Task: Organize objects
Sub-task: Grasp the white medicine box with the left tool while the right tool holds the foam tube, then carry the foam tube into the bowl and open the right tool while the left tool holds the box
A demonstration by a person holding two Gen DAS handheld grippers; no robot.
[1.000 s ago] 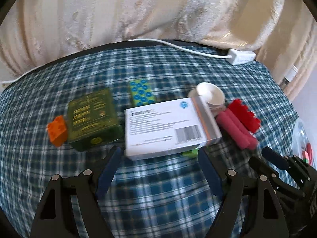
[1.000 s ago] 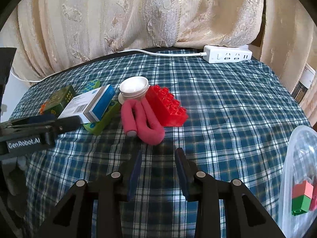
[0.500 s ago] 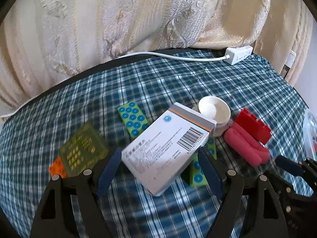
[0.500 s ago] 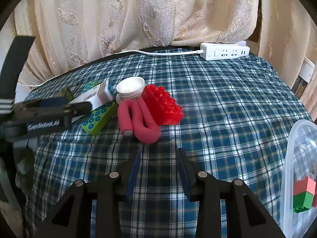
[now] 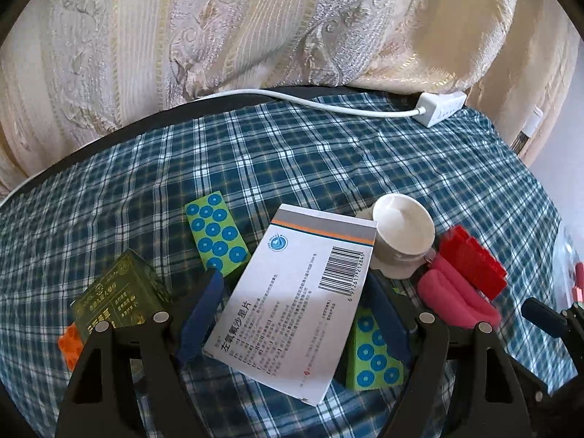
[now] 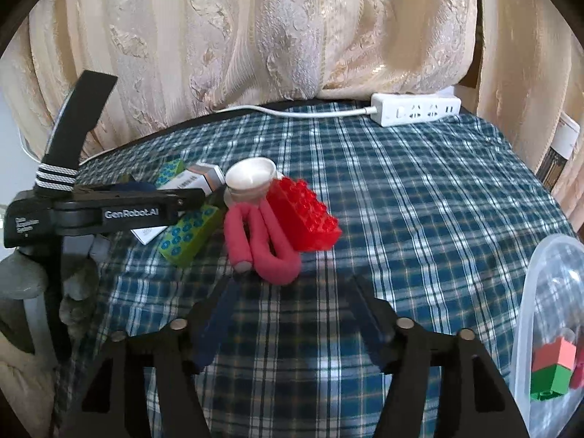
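Note:
My left gripper is shut on a white medicine box, which hangs tilted above the plaid cloth. Under it lies a green block with blue dots; a second one lies behind. A dark green box and an orange brick sit to the left. To the right stand a white cup, a pink foam roll and a red brick. My right gripper hovers just in front of the pink roll, its jaws opening with nothing between them.
A clear plastic container at the right edge holds red and green bricks. A white power strip and its cable lie at the back by the cream curtain. Bare plaid cloth stretches right of the red brick.
The left gripper has raised and tilted the white box off the cloth, uncovering the green dotted block beneath. The right gripper's jaws have spread from nearly shut to wide apart.

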